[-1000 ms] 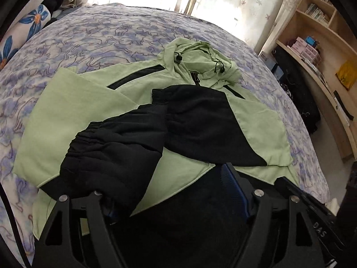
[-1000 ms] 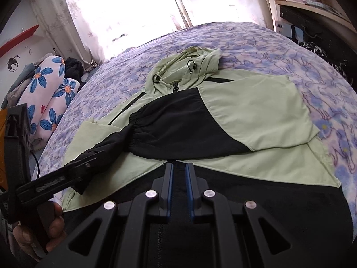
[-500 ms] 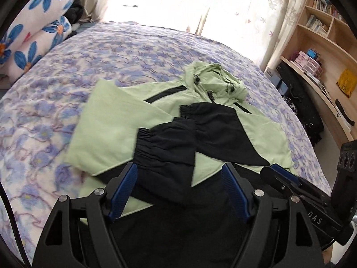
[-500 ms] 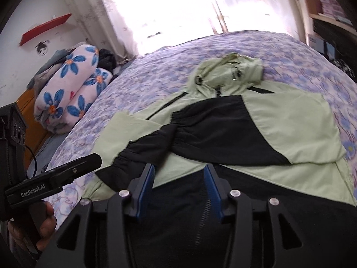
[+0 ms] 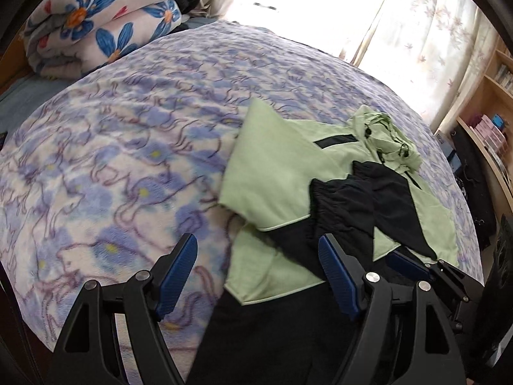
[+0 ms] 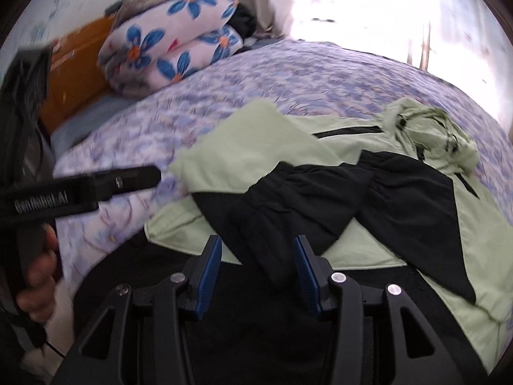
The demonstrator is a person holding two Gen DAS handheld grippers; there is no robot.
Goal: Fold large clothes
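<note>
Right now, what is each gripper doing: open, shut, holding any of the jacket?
Left gripper: open, nothing between its fingers.
Right gripper: open, its jaws have just been opening; it hangs over the jacket without gripping it.

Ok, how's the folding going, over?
Left gripper open, empty. Right gripper jaws just opened, nothing between them. Light green and black hooded jacket flat on purple floral bedspread, both sleeves folded in. Nothing in the way.

A folded floral quilt lies beyond a purple bedspread; curtains and shelves stand behind.
</note>
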